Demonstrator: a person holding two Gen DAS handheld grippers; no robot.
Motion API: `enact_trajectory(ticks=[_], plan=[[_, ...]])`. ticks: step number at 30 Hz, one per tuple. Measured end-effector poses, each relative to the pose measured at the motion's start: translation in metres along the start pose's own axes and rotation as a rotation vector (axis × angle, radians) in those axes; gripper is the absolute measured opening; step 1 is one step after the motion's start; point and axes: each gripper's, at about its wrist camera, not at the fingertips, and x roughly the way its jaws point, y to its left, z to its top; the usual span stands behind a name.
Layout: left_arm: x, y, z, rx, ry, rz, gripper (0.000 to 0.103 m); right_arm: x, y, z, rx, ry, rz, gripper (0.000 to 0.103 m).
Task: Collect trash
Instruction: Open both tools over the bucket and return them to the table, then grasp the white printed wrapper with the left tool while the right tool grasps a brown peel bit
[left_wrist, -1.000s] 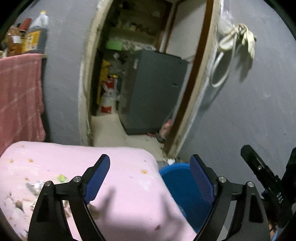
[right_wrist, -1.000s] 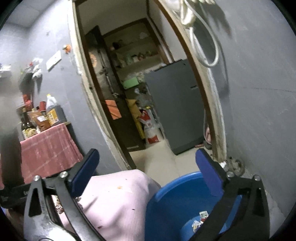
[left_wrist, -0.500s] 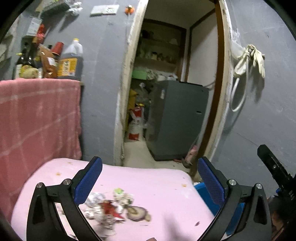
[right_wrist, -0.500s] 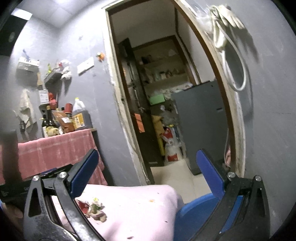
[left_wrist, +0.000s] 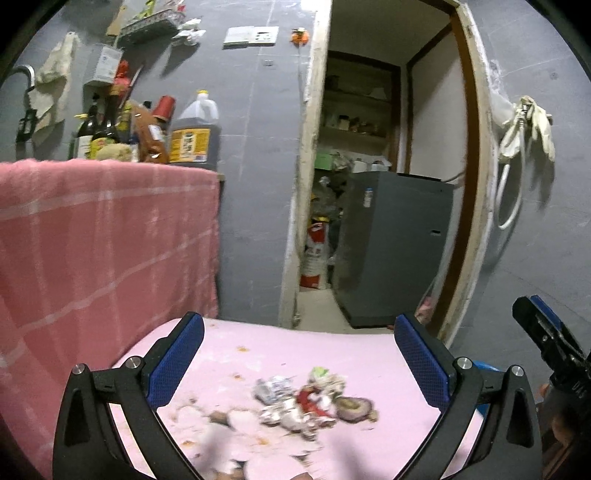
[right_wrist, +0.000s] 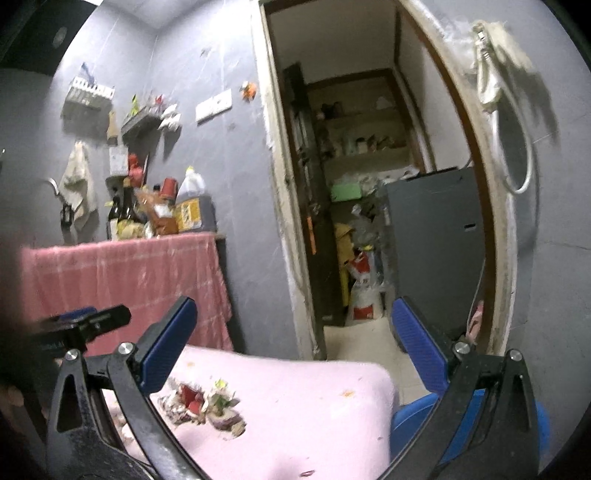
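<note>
Frankly, little writing can be read: the big brown jug (left_wrist: 195, 127) on the cloth-covered counter carries a yellow label with dark print too small to make out, the dark bottles (left_wrist: 96, 134) beside it have labels just as unclear, and the red and white sack (left_wrist: 314, 254) standing in the doorway shows marks that stay illegible. White letters on the black body of the other tool at the right edge of the left view are too blurred to read with any certainty.

Going left to right in the left view, a pink checked cloth (left_wrist: 103, 236) hangs over the counter, then comes the pink table (left_wrist: 258, 343), then the doorway with a grey cabinet (left_wrist: 395, 243) inside, then a white hose and gloves (left_wrist: 524, 125) hung on the grey wall.

The left gripper (left_wrist: 299, 365) has its blue pads spread wide and holds nothing; it hangs above the table. The trash (left_wrist: 306, 398), a heap of crumpled wrappers, red scraps and a dark round peel, lies on the table in the gap between those pads, untouched.

The right gripper (right_wrist: 295, 350) is likewise spread wide and empty, over the same table, with the trash low toward its left finger. A blue tub (right_wrist: 413, 417) shows past the table's right edge.
</note>
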Motion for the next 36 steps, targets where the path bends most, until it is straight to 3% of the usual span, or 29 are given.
enact_trajectory(ticks=[9, 19, 20, 23, 27, 36], plan=[[0.006, 0.028, -0.023, -0.014, 0.085, 0.058, 0.101, 0.027, 0.011, -0.017, -0.024, 0.14, 0.015, 0.103], [0.026, 0.036, -0.051, 0.001, 0.228, 0.047, 0.101, 0.046, 0.019, -0.03, -0.053, 0.256, 0.027, 0.101], [0.028, 0.036, -0.052, -0.003, 0.243, 0.043, 0.101, 0.048, 0.019, -0.031, -0.053, 0.272, 0.031, 0.099], [0.034, 0.036, -0.057, -0.01, 0.29, 0.024, 0.1, 0.059, 0.018, -0.039, -0.052, 0.355, 0.048, 0.079], [0.042, 0.033, -0.06, -0.011, 0.345, -0.016, 0.098, 0.071, 0.02, -0.052, -0.056, 0.452, 0.067, 0.066], [0.061, 0.025, -0.065, -0.008, 0.448, -0.089, 0.065, 0.09, 0.024, -0.076, -0.049, 0.623, 0.138, 0.047]])
